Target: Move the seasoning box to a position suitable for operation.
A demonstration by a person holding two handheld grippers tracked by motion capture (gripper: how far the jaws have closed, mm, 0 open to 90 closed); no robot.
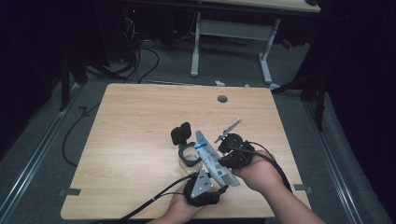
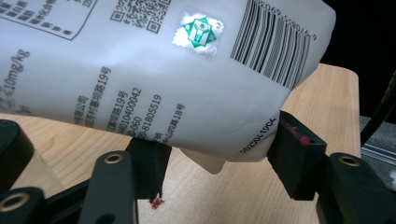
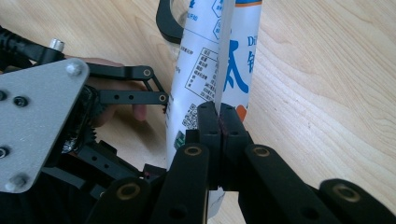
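The right claw (image 3: 219, 121) is clenched on the flat sealed edge of a white pouch (image 3: 205, 60), its two black jaws pressed together with the thin seam pinched between them. In the high view that claw (image 1: 232, 151) sits at the near right of the counter (image 1: 140, 121), held in the person's right hand (image 1: 261, 175). The pouch (image 1: 212, 158) slants from the far left down to the near right between the two hands, lifted off the wood.

The left claw (image 2: 217, 163) is released: its jaws stand either side of the pouch's lower corner (image 2: 140, 84), with the pouch between them, the left pad close under the pouch and the right pad just beside its edge; whether either pad touches I cannot tell. The pouch's printed back, with a barcode and a green sticker, faces this claw. In the high view the left claw (image 1: 219, 189) is at the near edge of the counter, its grey three-cornered plate on top, held in the left hand (image 1: 180, 210).

Just left of the pouch, a black ring-shaped holder (image 1: 188, 154) lies on the counter, with a small black block (image 1: 181, 134) beyond it.
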